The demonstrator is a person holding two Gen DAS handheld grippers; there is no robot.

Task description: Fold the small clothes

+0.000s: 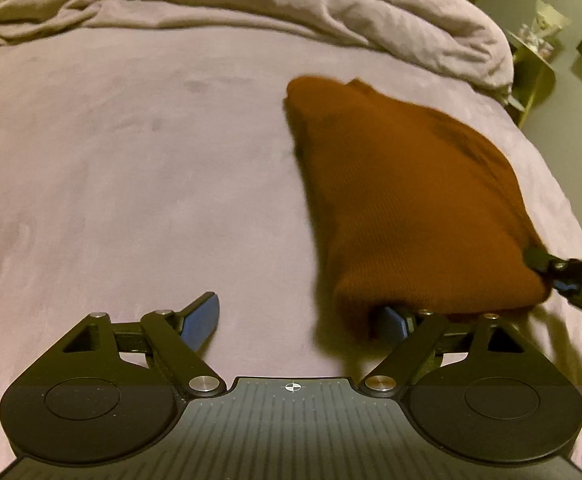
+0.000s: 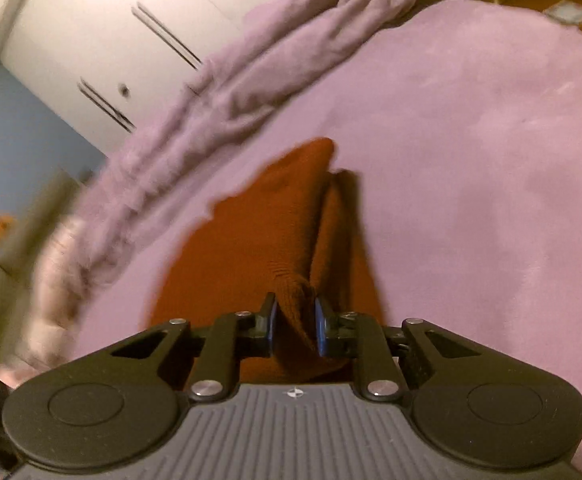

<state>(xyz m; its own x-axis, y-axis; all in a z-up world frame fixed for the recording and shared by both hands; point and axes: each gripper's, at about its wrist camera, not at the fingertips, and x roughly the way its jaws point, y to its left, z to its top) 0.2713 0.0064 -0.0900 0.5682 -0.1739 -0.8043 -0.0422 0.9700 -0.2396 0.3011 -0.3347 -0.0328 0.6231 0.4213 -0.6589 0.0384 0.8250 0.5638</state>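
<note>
A rust-brown knit garment (image 1: pixel 403 200) is lifted off the pink bed cover (image 1: pixel 131 180). My left gripper (image 1: pixel 299 320) is open; its right finger (image 1: pixel 395 320) is partly under the garment's near edge, its left finger (image 1: pixel 201 318) is bare. My right gripper (image 2: pixel 294 320) is shut on a bunched edge of the garment (image 2: pixel 251 232), and the cloth hangs down from it. The right gripper also shows in the left wrist view (image 1: pixel 559 270) at the garment's right corner.
A crumpled pink duvet (image 1: pixel 291 4) lies along the far side of the bed. A gold side table (image 1: pixel 531 68) with small items stands off the bed's right. White wardrobe doors (image 2: pixel 111 40) show in the right wrist view.
</note>
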